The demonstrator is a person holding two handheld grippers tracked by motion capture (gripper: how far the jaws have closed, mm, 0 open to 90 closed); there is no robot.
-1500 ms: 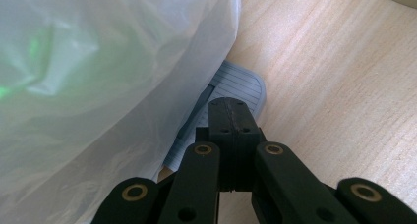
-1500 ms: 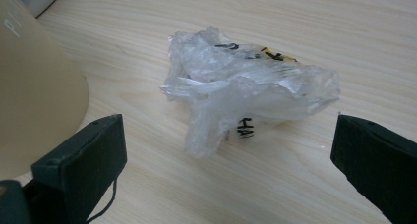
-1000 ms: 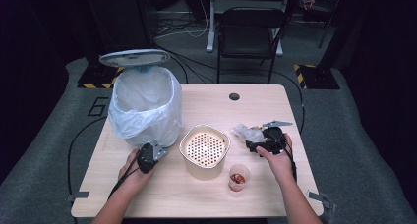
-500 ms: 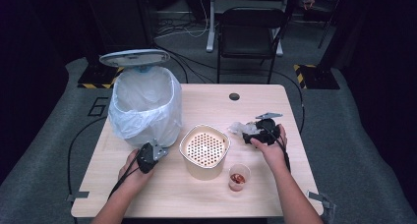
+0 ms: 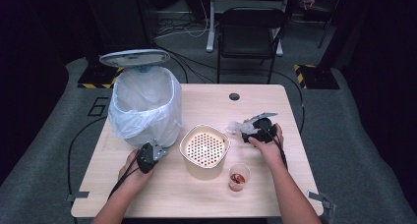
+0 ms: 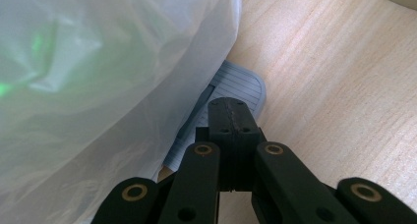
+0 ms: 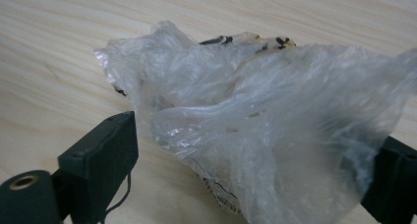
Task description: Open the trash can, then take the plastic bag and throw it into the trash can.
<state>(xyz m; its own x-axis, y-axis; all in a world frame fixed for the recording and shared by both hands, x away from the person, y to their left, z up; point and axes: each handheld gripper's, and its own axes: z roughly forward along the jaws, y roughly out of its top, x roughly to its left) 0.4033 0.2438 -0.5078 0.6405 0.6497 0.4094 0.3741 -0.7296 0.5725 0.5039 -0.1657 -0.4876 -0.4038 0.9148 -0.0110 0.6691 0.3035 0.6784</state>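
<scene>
A crumpled clear plastic bag (image 5: 238, 128) lies on the wooden table (image 5: 206, 199), right of a cream perforated basket (image 5: 183, 144). My right gripper (image 5: 249, 133) reaches it from the right. In the right gripper view the bag (image 7: 255, 135) sits between the wide-apart jaws of that gripper (image 7: 253, 148), which have just been closing a little; the pads do not visibly press. My left gripper (image 5: 156, 149) is shut at the foot of a lined bin (image 5: 145, 106) with its lid (image 5: 134, 58) raised. The shut left gripper (image 6: 231, 108) sits over the grey pedal (image 6: 238, 84).
A small clear cup (image 5: 239, 177) with red contents stands in front of the basket, close to my right forearm. A dark round hole (image 5: 234, 96) marks the table's far side. A black chair (image 5: 248, 32) stands beyond the table.
My right gripper has moved left and slightly farther from me, coming around the crumpled bag. The left hand and the bin have not moved.
</scene>
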